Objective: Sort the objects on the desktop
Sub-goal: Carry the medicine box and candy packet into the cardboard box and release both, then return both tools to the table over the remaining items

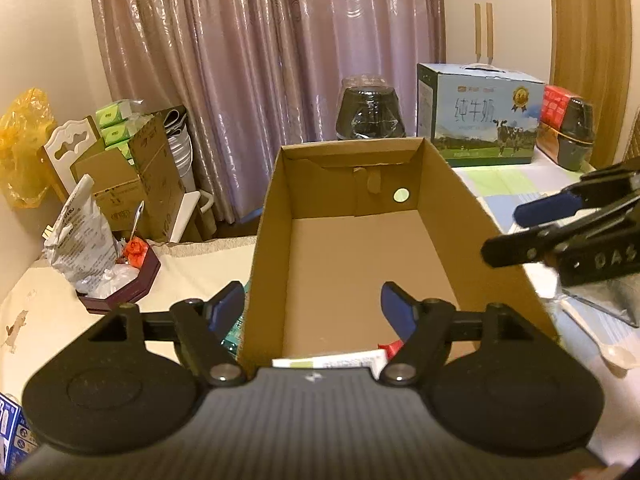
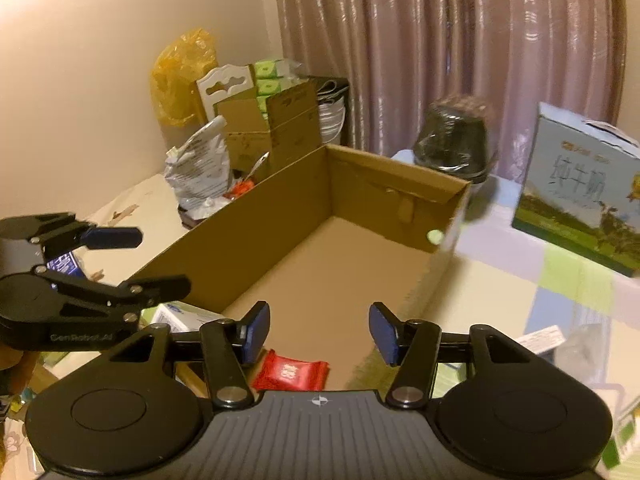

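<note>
An open brown cardboard box (image 1: pixel 352 248) stands on the table; it also shows in the right wrist view (image 2: pixel 340 264). My left gripper (image 1: pixel 316 308) is open and empty over the box's near end. A white tube with a red cap (image 1: pixel 340 360) lies in the box just below it. My right gripper (image 2: pixel 316 332) is open and empty above the box's near end, over a red snack packet (image 2: pixel 292 372) on the box floor. The right gripper also shows at the right in the left wrist view (image 1: pixel 508 228), and the left gripper at the left in the right wrist view (image 2: pixel 160 260).
A dark red tray with bags (image 1: pixel 120 276) sits left of the box. A milk carton case (image 1: pixel 480 116) and a black wrapped pot (image 1: pixel 370 112) stand behind it. Small boxes (image 2: pixel 180 316) lie left of the box, a white spoon (image 1: pixel 616 356) to the right.
</note>
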`<state>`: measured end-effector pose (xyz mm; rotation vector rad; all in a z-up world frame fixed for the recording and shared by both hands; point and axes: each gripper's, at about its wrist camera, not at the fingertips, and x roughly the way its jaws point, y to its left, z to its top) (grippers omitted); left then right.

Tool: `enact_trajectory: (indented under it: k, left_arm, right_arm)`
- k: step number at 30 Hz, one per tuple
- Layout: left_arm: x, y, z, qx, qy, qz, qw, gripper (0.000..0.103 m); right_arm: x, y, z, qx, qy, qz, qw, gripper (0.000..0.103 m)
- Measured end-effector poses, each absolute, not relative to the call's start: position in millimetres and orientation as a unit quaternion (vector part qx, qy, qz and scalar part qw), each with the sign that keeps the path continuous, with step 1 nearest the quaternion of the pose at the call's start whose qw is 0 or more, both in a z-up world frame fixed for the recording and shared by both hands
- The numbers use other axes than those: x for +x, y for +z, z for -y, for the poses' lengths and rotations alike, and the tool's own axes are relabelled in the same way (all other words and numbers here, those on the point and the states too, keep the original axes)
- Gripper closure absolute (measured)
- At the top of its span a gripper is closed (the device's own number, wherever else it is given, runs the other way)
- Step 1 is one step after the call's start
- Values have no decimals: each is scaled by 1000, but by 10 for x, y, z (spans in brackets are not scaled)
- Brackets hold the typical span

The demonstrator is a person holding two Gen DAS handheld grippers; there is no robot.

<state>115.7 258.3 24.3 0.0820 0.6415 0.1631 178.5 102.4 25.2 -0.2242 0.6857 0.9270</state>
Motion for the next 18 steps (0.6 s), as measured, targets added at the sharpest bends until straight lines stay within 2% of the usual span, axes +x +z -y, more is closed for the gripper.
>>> enact_trajectory:
  k: [7,12,16,18]
  left_arm:
    - [997,401,-2225,44,72,-299,950,22]
    - [898,549,-1793,42,42,-281,958,8]
    - [807,652,-1356,43,11,-266,963,1]
    - [765,665,-1142,46,-4,-265,963,1]
  right_arm:
    - [1715,551,-238,-127,406,-274,863,17]
    - [1686,682,496,-130,356,-258,889,3]
    - [1635,635,999,-146,323,-265,897,2]
    - [1593,544,1221,-160,306,-274,898,2]
